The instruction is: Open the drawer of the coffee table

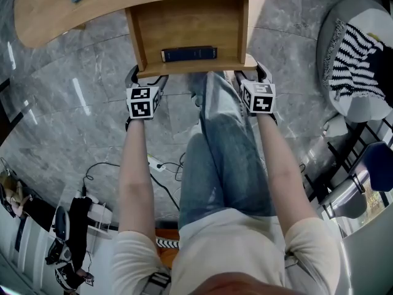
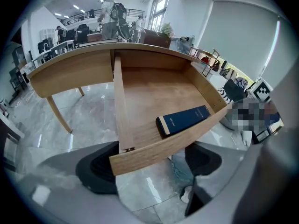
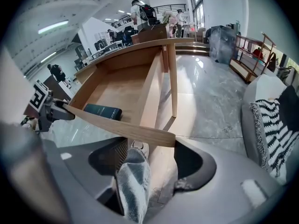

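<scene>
The drawer (image 1: 184,23) of the desk (image 1: 43,14) stands pulled out, its front panel crossing just ahead of both tools. The left hand-held gripper (image 1: 146,82) has its 2 jaws spread wide at the panel's left corner, pinching nothing. The right hand-held gripper (image 1: 250,77) is spread likewise at the right corner. A dark blue book (image 1: 189,54) lies inside the drawer, just beyond the panel, between the 2.

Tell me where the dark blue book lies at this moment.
In the head view the dark blue book lies flat inside the open drawer, close behind its front panel, about midway between the side walls.
</scene>
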